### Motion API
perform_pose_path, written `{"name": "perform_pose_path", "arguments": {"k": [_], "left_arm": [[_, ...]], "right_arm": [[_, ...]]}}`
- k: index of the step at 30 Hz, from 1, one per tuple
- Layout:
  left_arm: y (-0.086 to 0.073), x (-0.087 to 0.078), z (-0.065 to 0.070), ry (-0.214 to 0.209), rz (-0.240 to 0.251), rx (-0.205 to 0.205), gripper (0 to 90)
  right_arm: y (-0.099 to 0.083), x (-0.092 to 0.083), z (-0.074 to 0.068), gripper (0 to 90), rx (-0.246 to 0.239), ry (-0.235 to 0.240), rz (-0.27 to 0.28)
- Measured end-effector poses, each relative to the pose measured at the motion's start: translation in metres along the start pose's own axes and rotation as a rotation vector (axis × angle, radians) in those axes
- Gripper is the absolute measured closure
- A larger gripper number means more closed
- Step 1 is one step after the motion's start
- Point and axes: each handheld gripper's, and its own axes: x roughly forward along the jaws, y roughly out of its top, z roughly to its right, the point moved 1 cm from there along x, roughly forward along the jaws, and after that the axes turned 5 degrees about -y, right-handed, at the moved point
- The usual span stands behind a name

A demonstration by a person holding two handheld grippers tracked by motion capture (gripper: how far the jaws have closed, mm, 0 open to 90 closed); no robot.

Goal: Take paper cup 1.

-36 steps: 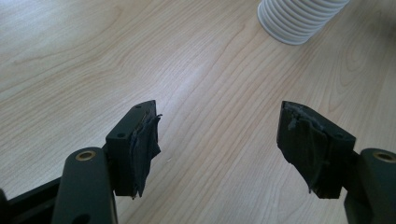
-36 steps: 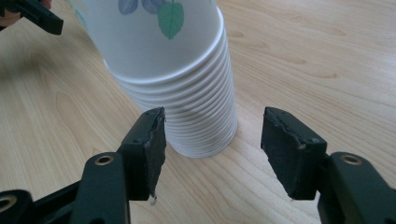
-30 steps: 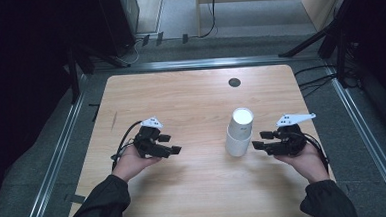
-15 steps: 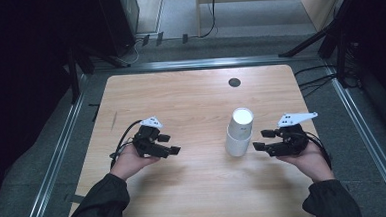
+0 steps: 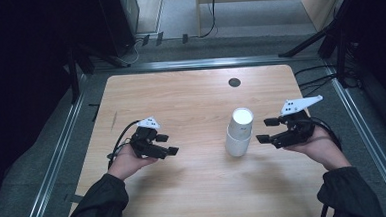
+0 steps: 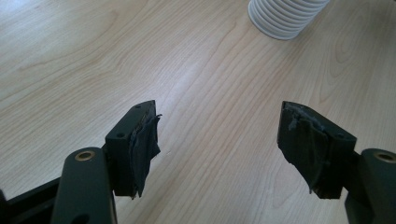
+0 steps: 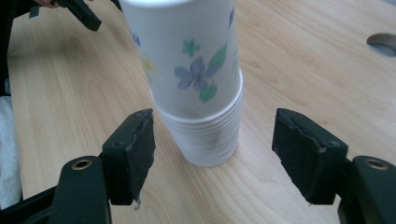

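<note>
Jaws of the right gripper (image 5: 263, 131) stand apart, empty, level with the inverted cup stack (image 5: 239, 132) mid-bench (image 5: 190, 93), having lifted slightly since a second ago, likely lining up for the top cup. Left gripper (image 5: 169, 144) waits apart, jaws parted.

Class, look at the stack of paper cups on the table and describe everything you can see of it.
The stack of paper cups stands upside down on the wooden table, right of centre. The cups look white and papery; the outermost one bears blue and green flower prints. Many nested rims show as ridges at the bottom. It is upright, and only the table touches it. The right gripper faces it with fingers apart.
</note>
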Motion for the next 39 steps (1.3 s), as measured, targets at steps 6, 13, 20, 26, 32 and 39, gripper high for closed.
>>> {"name": "perform_pose_path", "arguments": {"k": [6, 13, 20, 26, 32, 39], "left_arm": [[0.0, 0.0, 0.002, -0.016, 0.004, 0.013, 29.2], [0.0, 0.0, 0.002, -0.015, 0.001, 0.008, 29.3], [0.0, 0.0, 0.004, -0.025, 0.004, 0.016, 29.2], [0.0, -0.001, 0.005, -0.041, 0.011, 0.02, 28.3], [0.0, -0.001, 0.008, -0.055, 0.02, 0.039, 26.9], [-0.001, -0.002, 0.007, -0.048, 0.012, 0.039, 26.5]], "right_arm": [[0.02, -0.003, 0.006, 27.1, -0.036, 0.017, -0.031], [0.034, 0.002, 0.006, 25.7, -0.091, 0.068, -0.065], [0.046, 0.011, 0.003, 24.6, -0.128, 0.09, -0.084], [0.057, 0.023, -0.003, 23.7, -0.161, 0.102, -0.11], [0.065, 0.03, -0.007, 23.5, -0.189, 0.103, -0.117], [0.068, 0.033, -0.006, 28.4, -0.192, 0.112, -0.11]]}}
